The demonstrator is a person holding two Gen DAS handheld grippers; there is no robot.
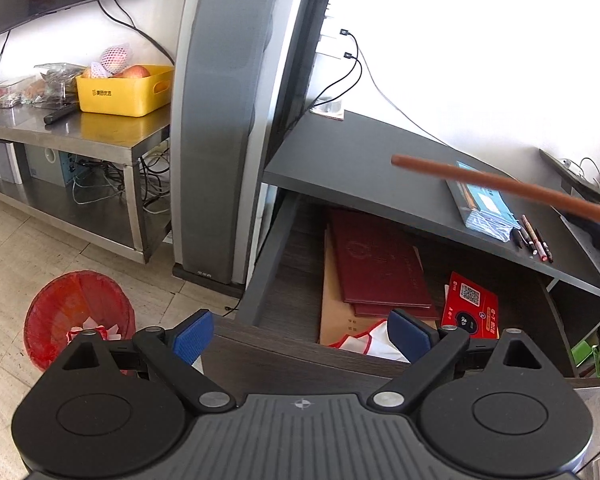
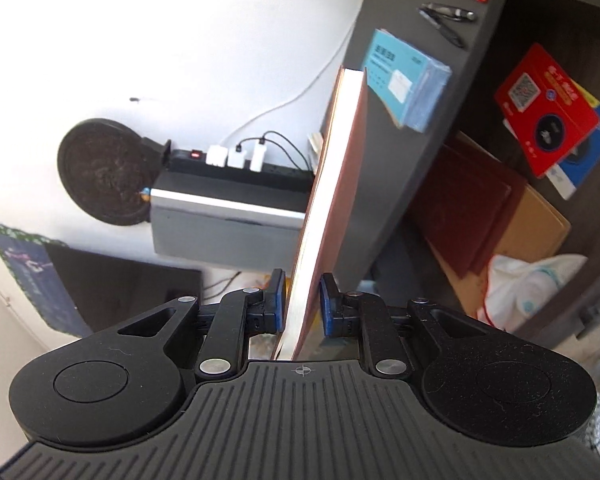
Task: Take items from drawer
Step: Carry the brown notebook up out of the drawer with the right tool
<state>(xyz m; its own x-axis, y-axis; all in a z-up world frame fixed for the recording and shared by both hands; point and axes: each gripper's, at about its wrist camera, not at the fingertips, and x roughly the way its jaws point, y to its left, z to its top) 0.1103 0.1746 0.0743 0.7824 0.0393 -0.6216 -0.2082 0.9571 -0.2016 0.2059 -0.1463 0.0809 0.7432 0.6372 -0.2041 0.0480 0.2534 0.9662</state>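
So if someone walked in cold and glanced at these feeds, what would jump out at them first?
Probably the reddish-brown book held edge-on in the right claw, raised over the dark desk top. Next, the open drawer below, with maroon folders on a cardboard box and a red QR-code card beside them. The left claw hangs open at the drawer's front.

Clearance at the open drawer

The drawer is open from above; its left strip of bare floor is free. The desktop overhangs the rear. Dark red folders on a cardboard sheet, a red box and a white bag fill the middle and right. A book, held edge-on, crosses above the desktop's right end.
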